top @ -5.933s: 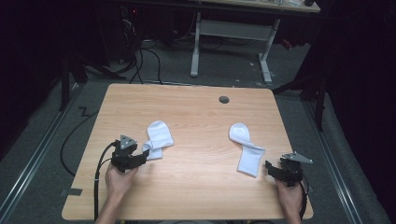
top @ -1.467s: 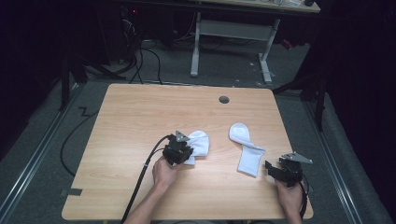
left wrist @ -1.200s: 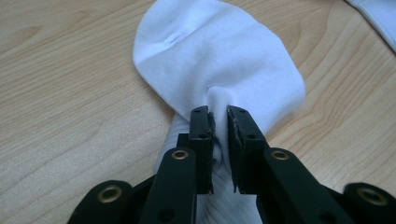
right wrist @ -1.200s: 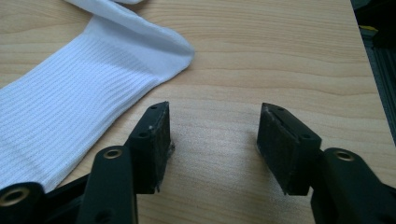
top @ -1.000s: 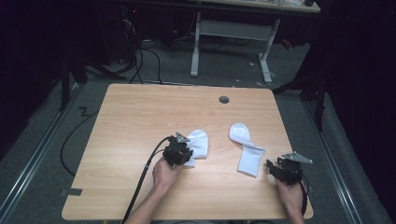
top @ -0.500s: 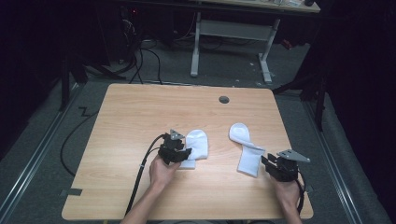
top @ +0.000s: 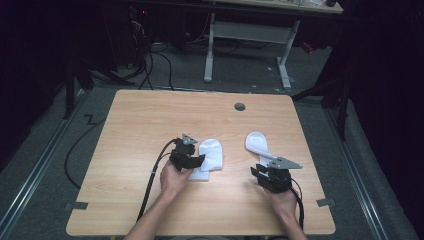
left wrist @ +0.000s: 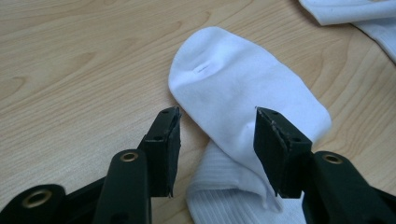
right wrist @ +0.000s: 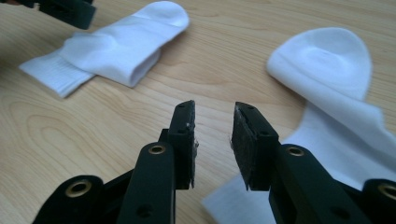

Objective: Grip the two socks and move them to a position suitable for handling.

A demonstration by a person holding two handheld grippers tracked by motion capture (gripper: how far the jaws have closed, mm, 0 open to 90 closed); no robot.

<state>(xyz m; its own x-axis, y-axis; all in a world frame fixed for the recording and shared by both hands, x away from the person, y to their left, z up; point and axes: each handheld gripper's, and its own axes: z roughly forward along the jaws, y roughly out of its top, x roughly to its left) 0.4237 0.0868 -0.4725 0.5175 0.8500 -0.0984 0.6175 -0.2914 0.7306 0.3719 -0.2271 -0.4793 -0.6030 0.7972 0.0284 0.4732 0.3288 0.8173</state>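
Sock [left wrist: 243,93] points toe away between left hand-held gripper's [left wrist: 217,140] just-opened, non-gripping jaws.

Dim room, grey carpet floor [top: 240,75], wooden table [top: 150,120] (round grommet hole), white-legged desk [top: 250,30] behind, cables [top: 160,55]

No readable text, label, brand, number or sign appears on anything here.

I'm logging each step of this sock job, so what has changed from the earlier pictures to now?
The left gripper dragged the left sock from the table's left side toward the middle; its jaws have just been opening, letting the sock go though it lies between them. The right gripper moved in to the right sock's cuff, jaws closing, nothing gripped. That sock stayed put.
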